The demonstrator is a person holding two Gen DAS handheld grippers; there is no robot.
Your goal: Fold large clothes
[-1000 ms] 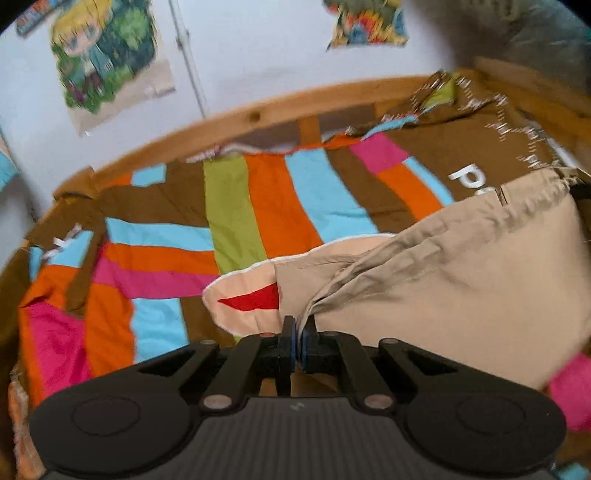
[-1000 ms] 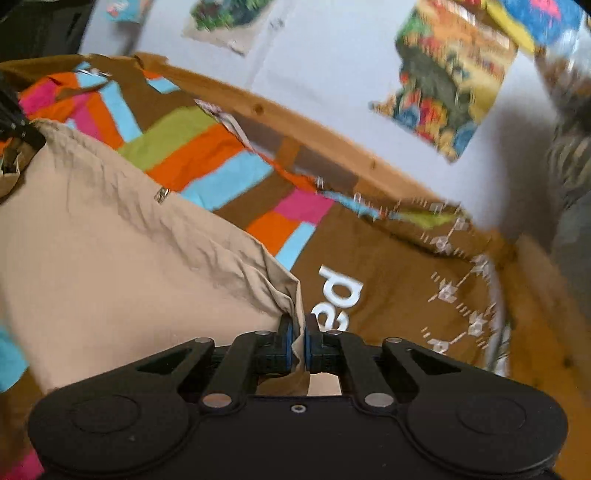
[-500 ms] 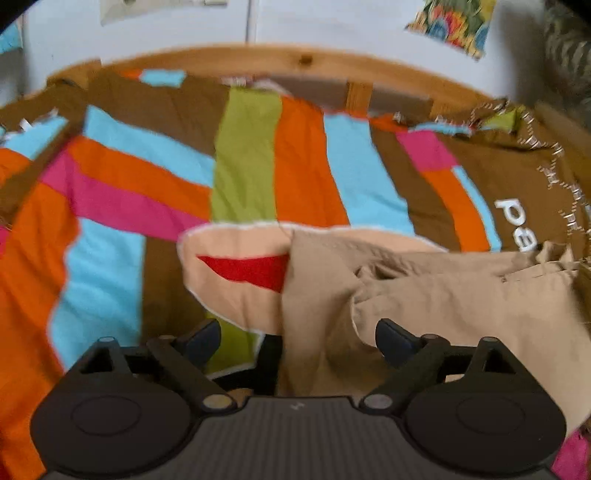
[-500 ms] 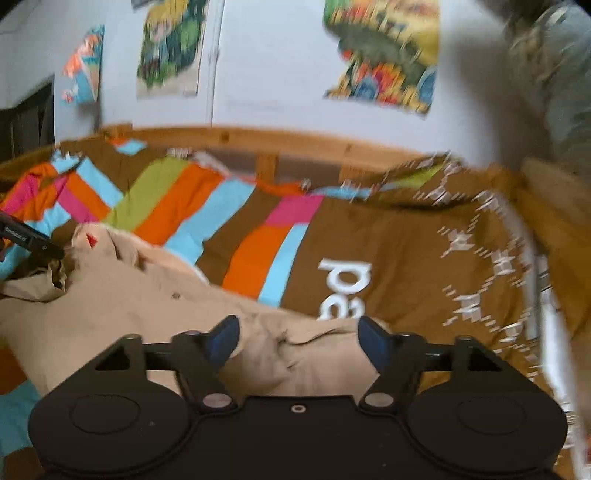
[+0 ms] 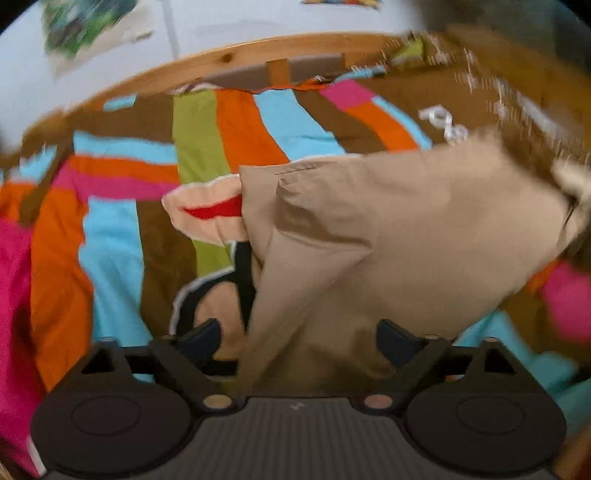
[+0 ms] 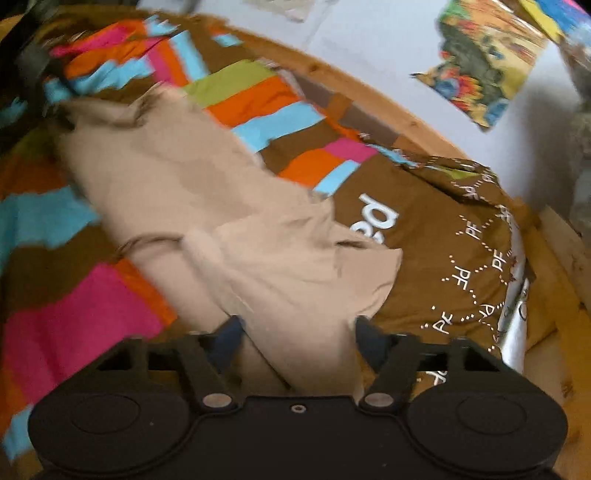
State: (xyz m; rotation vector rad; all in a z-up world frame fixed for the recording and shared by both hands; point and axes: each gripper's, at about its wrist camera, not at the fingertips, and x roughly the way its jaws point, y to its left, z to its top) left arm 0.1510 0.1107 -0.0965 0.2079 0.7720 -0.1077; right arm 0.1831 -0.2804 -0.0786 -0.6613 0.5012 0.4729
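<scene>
The garment (image 5: 388,229) lies on the bedspread (image 5: 258,125) on the bed, the headboard (image 5: 229,59) behind it, the pillow (image 6: 461,236) to its right.

Striped patchwork duvet cover (image 5: 240,125) in brown, orange, blue, pink and green, wooden bed frame (image 5: 221,59), brown patterned pillow (image 6: 461,236), colourful posters (image 6: 487,59) on white wall (image 6: 369,29)

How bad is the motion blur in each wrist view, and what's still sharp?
Left wrist: right edge smeared, beige garment soft, left gripper body crisp. Right wrist: striped bedcover streaked at left, poster blurred, right gripper fairly sharp.
</scene>
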